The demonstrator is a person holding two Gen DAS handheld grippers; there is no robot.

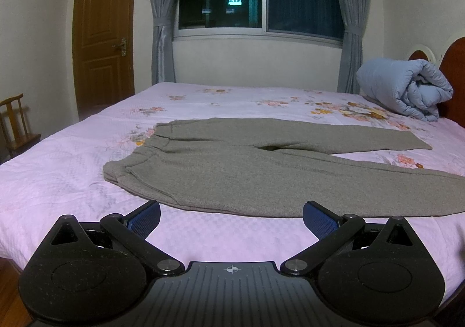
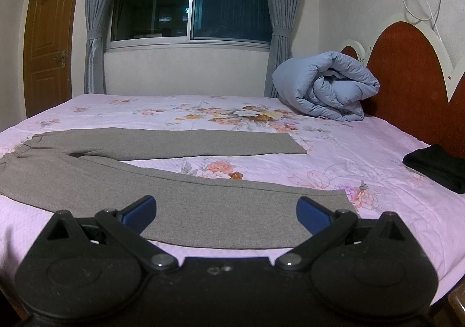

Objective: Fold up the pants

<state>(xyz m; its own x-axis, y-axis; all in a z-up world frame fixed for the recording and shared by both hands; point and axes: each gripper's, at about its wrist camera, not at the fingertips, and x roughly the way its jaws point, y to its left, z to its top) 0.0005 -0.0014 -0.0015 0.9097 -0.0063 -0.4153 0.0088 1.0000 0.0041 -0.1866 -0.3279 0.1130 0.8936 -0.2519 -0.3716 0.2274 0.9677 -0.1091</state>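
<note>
Grey knitted pants (image 1: pixel 221 170) lie flat on a bed (image 1: pixel 58 181) covered by a pink floral sheet. Their long axis runs side to side: the elastic waistband points left, and the two legs spread apart in a narrow V toward the right, toward the red headboard (image 2: pixel 412 88). The left tool (image 1: pixel 231 215) hovers released near the waist end, blue pads wide apart. The right tool (image 2: pixel 226 212), also spread wide, hangs over the nearer leg's hem. A rolled, puffy blue quilt (image 2: pixel 325 88) sits by the headboard.

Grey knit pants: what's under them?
The grey knit pants lie flat on the pink floral bedsheet, legs spread apart. Whatever lies beneath the fabric is covered.
</note>
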